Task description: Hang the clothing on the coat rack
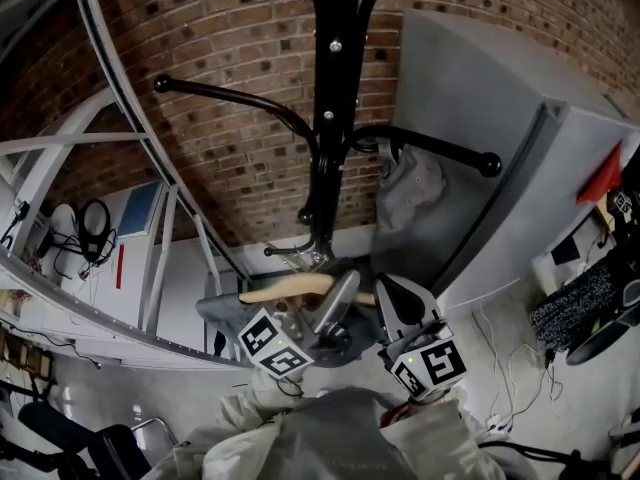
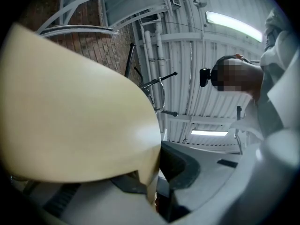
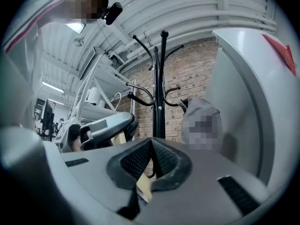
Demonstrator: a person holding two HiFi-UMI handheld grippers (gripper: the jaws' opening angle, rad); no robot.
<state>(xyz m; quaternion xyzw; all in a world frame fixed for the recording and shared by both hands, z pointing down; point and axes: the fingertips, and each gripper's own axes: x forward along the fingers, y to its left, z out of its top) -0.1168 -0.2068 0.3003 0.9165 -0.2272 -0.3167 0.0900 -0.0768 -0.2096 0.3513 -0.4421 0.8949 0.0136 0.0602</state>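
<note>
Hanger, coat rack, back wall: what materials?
hanger: looks like pale wood, smooth with a soft sheen; could be plastic.
coat rack: probably metal tube, glossy black, with highlights and a screw on the pole.
wall: red-brown brick, matt, pale mortar joints.

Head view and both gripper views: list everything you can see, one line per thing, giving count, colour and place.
coat rack: one, black, centre, against the wall
brick wall: one, red-brown, behind the rack
garment: one, grey, hanging on the rack's right hook
cabinet: one, grey, right of the rack
frame: one, white metal, left
hanger: one, pale wood, below the rack
left gripper: one, grey, shut on the hanger
right gripper: one, grey, shut on the hanger
</note>
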